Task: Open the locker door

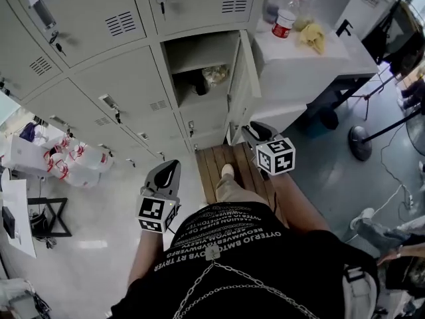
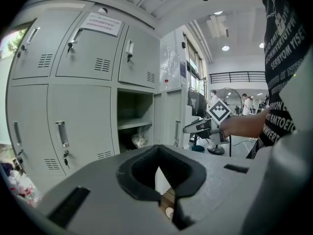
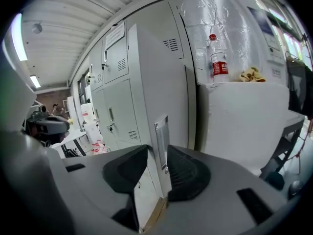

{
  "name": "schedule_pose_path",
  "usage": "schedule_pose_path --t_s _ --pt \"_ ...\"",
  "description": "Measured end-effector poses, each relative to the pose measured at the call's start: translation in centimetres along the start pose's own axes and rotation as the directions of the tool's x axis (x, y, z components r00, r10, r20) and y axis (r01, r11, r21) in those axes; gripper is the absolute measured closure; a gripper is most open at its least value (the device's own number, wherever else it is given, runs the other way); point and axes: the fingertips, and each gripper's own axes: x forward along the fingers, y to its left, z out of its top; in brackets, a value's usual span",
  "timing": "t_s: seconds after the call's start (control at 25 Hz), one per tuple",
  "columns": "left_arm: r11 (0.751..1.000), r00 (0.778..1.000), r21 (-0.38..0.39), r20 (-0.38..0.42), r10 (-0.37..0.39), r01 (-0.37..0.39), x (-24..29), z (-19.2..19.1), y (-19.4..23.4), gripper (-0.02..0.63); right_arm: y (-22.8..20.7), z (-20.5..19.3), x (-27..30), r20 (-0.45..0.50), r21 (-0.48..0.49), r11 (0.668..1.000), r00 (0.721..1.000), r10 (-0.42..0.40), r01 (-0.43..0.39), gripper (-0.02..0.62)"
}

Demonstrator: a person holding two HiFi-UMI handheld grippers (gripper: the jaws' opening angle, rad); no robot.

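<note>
The locker door (image 1: 244,85), judged stiff, light sheet metal, is found swung open; its handle (image 3: 162,136) edge is best gripped. The right claw (image 3: 154,151) is spread before it; the left claw (image 2: 159,168) is pressed together, empty.

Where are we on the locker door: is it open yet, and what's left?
Done: the locker door stands swung wide, its compartment exposed with a bag inside. In hand: the right tool is open, the door's handle lined up in its gap; contact is unclear. The left tool is shut, empty, off to the side. Left: probably just backing the right tool away.
</note>
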Motion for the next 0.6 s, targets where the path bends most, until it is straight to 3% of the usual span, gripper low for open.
schedule_pose_path --t_s 0.08,0.28,0.4,0.6 --pt "1.000 1.000 -0.002 -0.013 -0.005 0.005 0.1 0.0 -0.5 0.606 -0.3 -0.3 -0.6 -0.004 -0.009 1.000 1.000 0.001 -0.001 0.528" --pt "1.000 1.000 0.017 -0.001 -0.020 0.020 0.8 1.3 -1.8 0.606 -1.9 -0.1 -2.6 0.025 0.009 1.000 1.000 -0.010 0.010 0.598" --pt "1.000 1.000 0.023 -0.001 -0.021 0.021 0.6 1.7 -1.9 0.606 -2.1 1.1 -4.6 0.061 -0.020 1.000 0.998 -0.022 0.023 0.598" --pt "1.000 1.000 0.002 0.015 -0.006 0.006 0.4 1.6 -1.4 0.606 1.0 3.3 -6.9 0.131 -0.083 0.995 0.990 0.061 -0.050 0.598"
